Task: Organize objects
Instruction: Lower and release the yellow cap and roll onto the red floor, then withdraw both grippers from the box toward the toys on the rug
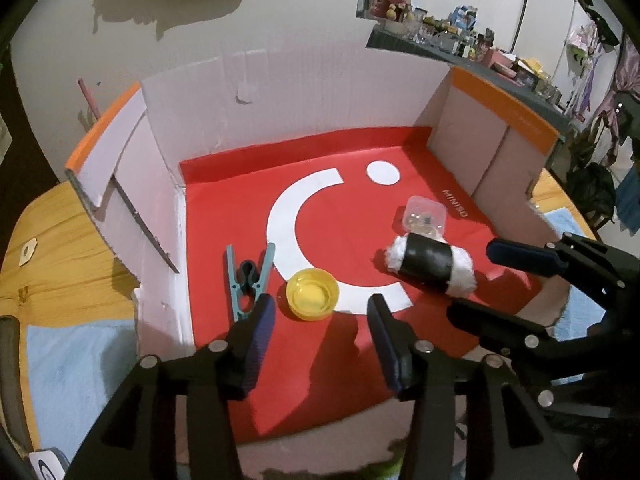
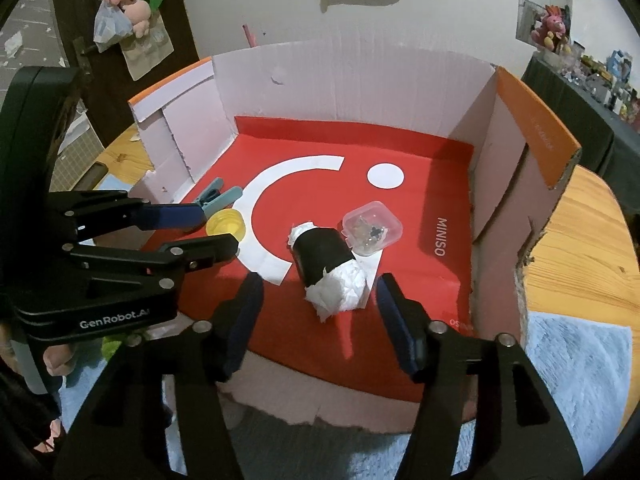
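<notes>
Four objects lie on the red floor of an open cardboard box (image 1: 280, 92). A yellow cup (image 1: 312, 294) sits just ahead of my open, empty left gripper (image 1: 320, 312). A teal clothespin (image 1: 249, 278) lies to its left. A black roll stuffed with white tissue (image 1: 430, 266) lies on its side at the right, with a small clear plastic case (image 1: 425, 216) behind it. In the right wrist view my right gripper (image 2: 318, 294) is open and empty, straddling the roll (image 2: 326, 266). The case (image 2: 371, 229), cup (image 2: 225, 225), clothespin (image 2: 216, 197) and left gripper (image 2: 208, 232) also show there.
The box (image 2: 532, 120) has orange-edged side flaps and a low torn front wall. It stands on a wooden table (image 2: 580, 248) with a blue cloth (image 2: 572, 364) beneath its front. A cluttered shelf (image 1: 480, 46) runs along the far right wall.
</notes>
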